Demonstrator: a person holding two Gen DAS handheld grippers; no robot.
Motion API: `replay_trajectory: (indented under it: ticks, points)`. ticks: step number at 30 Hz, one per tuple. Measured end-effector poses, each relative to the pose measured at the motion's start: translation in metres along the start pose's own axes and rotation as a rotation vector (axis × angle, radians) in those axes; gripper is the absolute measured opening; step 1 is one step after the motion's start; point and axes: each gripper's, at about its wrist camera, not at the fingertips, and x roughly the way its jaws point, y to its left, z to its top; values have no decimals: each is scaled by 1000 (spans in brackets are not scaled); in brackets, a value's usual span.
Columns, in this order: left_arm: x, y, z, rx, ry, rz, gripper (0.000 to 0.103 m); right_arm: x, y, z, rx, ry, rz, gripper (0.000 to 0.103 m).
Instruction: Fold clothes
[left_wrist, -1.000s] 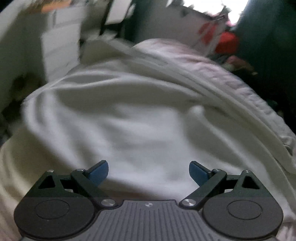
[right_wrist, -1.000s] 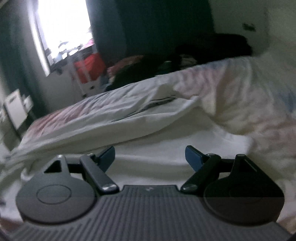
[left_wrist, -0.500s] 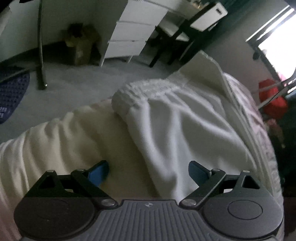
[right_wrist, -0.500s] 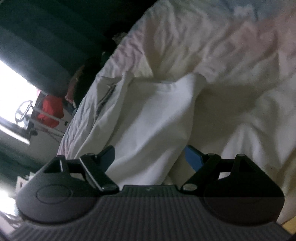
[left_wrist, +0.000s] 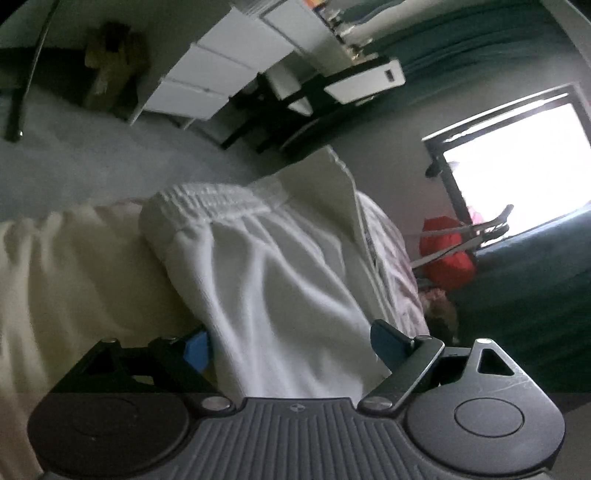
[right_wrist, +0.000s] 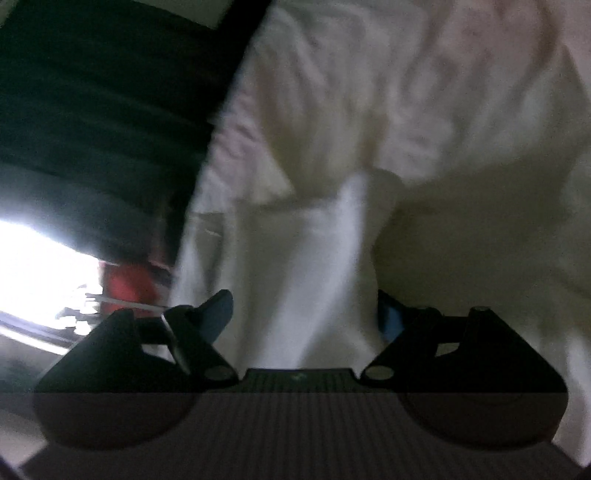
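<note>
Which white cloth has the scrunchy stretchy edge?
The white garment lying on top; its gathered elastic waistband sets it apart from the plain cream bedsheet beneath.

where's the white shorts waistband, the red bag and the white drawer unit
white shorts waistband (left_wrist: 218, 206), left wrist view, on the gathered elastic band
red bag (left_wrist: 448, 260), left wrist view, on its red fabric body
white drawer unit (left_wrist: 210, 74), left wrist view, on a drawer front
</note>
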Motion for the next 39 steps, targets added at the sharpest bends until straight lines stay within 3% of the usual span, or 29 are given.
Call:
replay_trajectory:
  ticks: [3,5,7,9,11,12,14,17,21,26,29,34,39]
  points:
    - [11,1,0,-19,34,36,88,2,6,-2,-60,7,-9,83]
    - [24,3,0,-28,75,97,79,11,3,-5,-65,55,-61,78]
    - [30,4,0,-36,93,120,77,19,-3,-5,-63,96,-112,59]
    - [32,4,3,-54,74,125,71,25,-3,-4,-82,98,-175,21]
    - [33,1,5,-60,50,141,53,21,-2,-3,-91,76,-170,13]
    - [33,1,5,-57,44,146,49,17,0,-2,-107,58,-152,6]
    - [27,-2,6,-16,21,130,22,9,6,-3,-158,19,-139,6]
    - [19,-7,8,46,-13,105,10,-5,12,-6,-192,-16,-113,6]
    - [2,-28,3,172,-100,74,7,-20,19,2,-234,-63,-79,5]
    - [-28,-43,3,182,-191,-49,6,-31,38,8,-309,-101,-64,5]
    - [-30,-57,10,214,-192,-67,6,-31,59,15,-340,-119,-61,5]
    - [-11,-105,29,298,-204,-77,6,-5,120,24,-428,-141,-70,5]
    - [47,-155,61,301,-187,-71,6,64,181,32,-505,-184,-111,5]
